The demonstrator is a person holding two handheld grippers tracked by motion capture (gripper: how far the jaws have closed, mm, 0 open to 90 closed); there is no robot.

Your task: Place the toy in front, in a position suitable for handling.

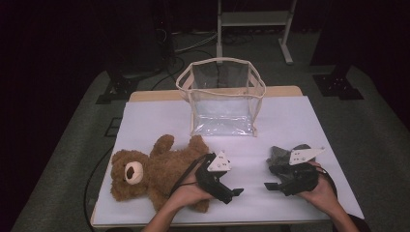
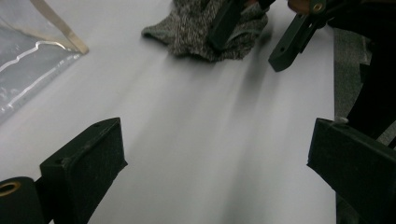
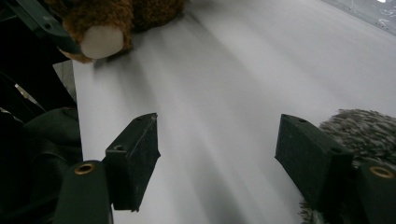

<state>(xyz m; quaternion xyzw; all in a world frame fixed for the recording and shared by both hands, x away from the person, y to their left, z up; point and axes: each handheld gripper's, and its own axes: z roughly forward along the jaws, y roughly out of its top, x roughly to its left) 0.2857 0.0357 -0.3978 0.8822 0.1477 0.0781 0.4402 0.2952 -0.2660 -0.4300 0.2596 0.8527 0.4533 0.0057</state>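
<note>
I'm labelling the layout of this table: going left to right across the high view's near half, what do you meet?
Teddy bear → left gripper → right gripper → grey knitted item, partly under the right gripper.

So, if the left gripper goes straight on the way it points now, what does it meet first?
Probably the grey knitted cloth beside the right gripper; only bare white table cover lies before it, though depth is unclear.

A brown teddy bear (image 1: 150, 175), a speckled grey knit cloth (image 2: 205, 29), a clear cream-trimmed bag (image 1: 222, 96) and a white-covered counter (image 1: 290, 121) are seen.
</note>
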